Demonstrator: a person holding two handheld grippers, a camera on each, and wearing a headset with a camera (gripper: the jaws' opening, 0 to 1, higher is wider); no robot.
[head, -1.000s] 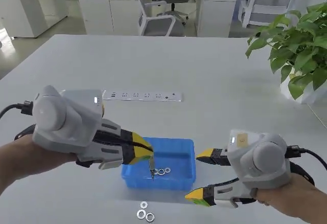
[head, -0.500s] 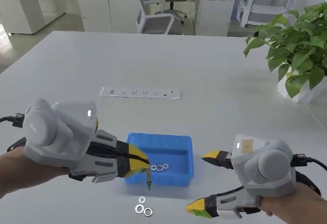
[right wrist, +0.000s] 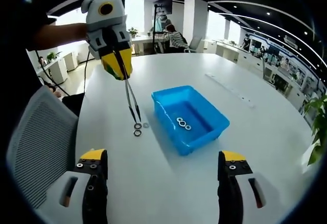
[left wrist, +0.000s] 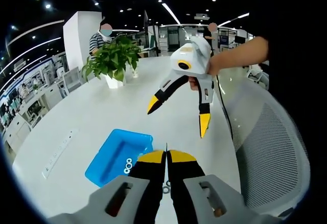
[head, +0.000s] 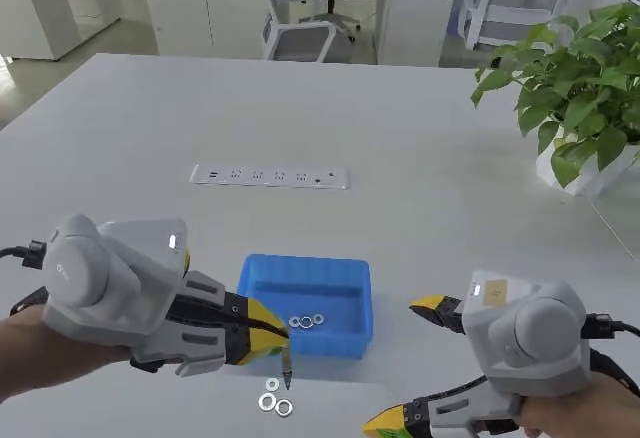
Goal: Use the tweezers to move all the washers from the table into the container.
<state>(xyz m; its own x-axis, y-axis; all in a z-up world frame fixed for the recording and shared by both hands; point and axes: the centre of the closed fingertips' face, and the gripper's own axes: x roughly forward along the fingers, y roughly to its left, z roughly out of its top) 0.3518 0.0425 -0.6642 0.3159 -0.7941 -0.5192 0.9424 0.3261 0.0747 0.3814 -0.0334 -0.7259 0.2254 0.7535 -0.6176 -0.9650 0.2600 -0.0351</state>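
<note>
My left gripper (head: pixel 268 336) is shut on thin tweezers (head: pixel 286 368), and their tip hangs just beside three loose washers (head: pixel 272 398) on the white table, in front of the blue container (head: pixel 300 293). Three more washers (head: pixel 306 321) lie inside that container. In the right gripper view the tweezers (right wrist: pixel 131 100) point down at the loose washers (right wrist: pixel 138 128) left of the container (right wrist: pixel 204 99); whether the tip touches one I cannot tell. My right gripper (head: pixel 410 363) is open to the container's right, holding nothing. In the left gripper view my left gripper (left wrist: pixel 166 155) has the container (left wrist: pixel 110 155) to its left.
A white power strip (head: pixel 270 176) lies on the table beyond the container. A potted plant (head: pixel 575 98) stands at the far right edge. Office chairs and cabinets stand past the far edge. A mesh chair back (right wrist: pixel 36 147) is near the table's front edge.
My left gripper has drawn the tweezers back out of the container toward me, so the tip now sits over the loose washers on the table. The right gripper stays open.
</note>
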